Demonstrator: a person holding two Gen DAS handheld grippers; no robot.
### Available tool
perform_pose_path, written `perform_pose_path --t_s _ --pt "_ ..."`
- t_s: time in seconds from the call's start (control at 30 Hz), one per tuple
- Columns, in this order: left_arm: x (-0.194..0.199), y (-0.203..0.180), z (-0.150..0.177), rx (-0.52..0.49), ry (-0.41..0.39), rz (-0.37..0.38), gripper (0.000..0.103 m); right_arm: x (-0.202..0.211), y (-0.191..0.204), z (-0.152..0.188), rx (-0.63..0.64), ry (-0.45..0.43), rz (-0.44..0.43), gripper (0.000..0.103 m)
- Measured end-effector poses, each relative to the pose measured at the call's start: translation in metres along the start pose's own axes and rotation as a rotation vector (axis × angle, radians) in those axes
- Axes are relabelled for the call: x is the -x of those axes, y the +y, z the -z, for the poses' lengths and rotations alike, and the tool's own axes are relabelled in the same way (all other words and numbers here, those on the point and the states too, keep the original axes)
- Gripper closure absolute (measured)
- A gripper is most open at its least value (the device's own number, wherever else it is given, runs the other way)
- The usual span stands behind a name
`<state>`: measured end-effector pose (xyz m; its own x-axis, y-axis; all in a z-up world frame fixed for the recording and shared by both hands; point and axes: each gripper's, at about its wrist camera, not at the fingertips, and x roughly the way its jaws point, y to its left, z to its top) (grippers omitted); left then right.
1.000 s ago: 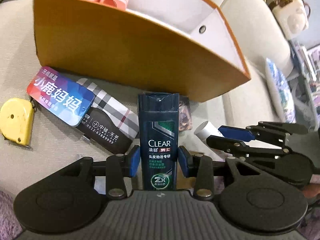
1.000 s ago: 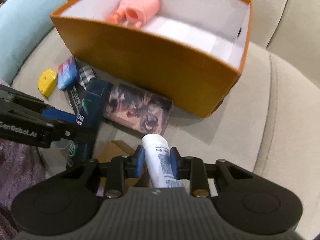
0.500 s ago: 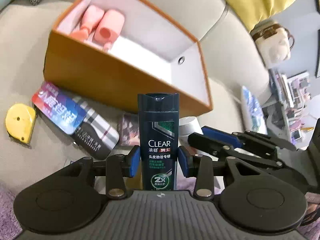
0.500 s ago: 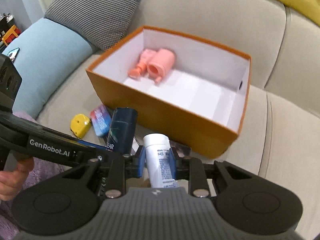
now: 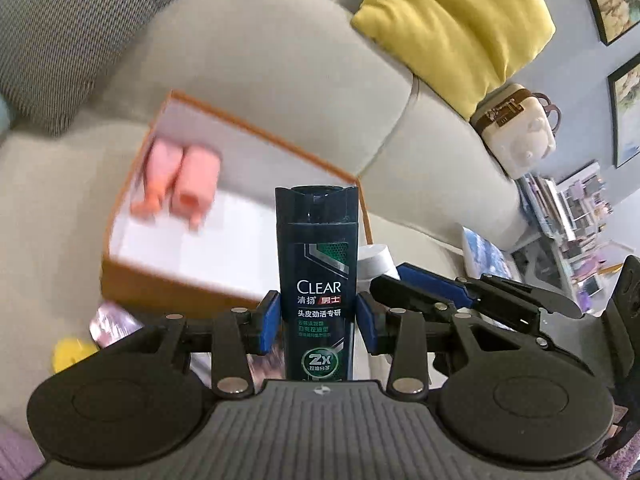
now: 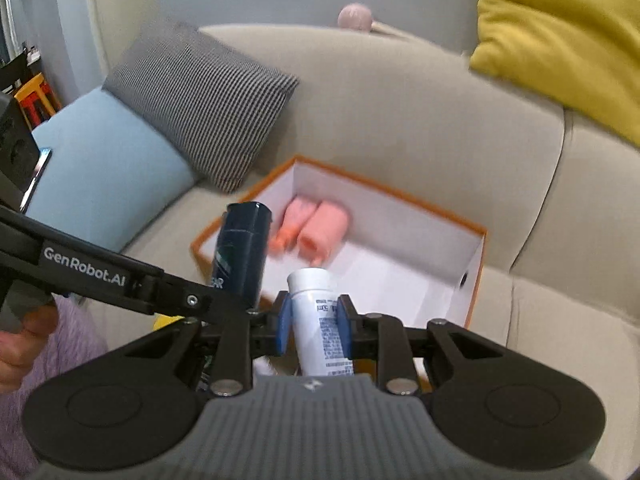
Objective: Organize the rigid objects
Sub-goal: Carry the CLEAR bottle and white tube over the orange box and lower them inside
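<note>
Now both loads point cap-first toward the orange box [image 6: 474, 280] ahead and below: the left tool [image 5: 316, 316] is clamped on the dark shampoo bottle [image 5: 316, 280], the right tool [image 6: 314, 318] on the white bottle [image 6: 320, 320], side by side.

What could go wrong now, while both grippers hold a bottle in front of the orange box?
The dark shampoo bottle and white bottle are carried close together, so they might knock one another. The pink item already lies in the orange box; a bottle dropped there could land on it.
</note>
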<state>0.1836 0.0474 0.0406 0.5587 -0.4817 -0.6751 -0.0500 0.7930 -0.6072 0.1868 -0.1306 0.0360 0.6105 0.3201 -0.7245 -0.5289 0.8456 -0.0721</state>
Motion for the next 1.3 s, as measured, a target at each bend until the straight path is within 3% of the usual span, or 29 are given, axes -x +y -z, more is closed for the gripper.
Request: perform_pose_path --t_s 0.23,0.5,0.9,1.3 --pt "-0.025 0.001 -0.044 -0.025 0.033 -0.015 0.057 -0.046 -0.02 -0.028 -0.058 0.019 0.016 0.078" --pt "-0.074 0.02 -0.072 -0.059 0.093 -0.064 0.057 -0.113 -0.042 -0.029 -0.109 0.1 0.033 0.078" --pt "-0.157 0.059 -0.075 -0.044 0.251 -0.138 0.057 -0.193 -0.068 -0.016 -0.217 0.206 0.086 0.078" --pt "-0.185 0.081 -0.08 -0.016 0.303 -0.161 0.057 -0.234 -0.08 -0.009 -0.29 0.289 0.108 0.078"
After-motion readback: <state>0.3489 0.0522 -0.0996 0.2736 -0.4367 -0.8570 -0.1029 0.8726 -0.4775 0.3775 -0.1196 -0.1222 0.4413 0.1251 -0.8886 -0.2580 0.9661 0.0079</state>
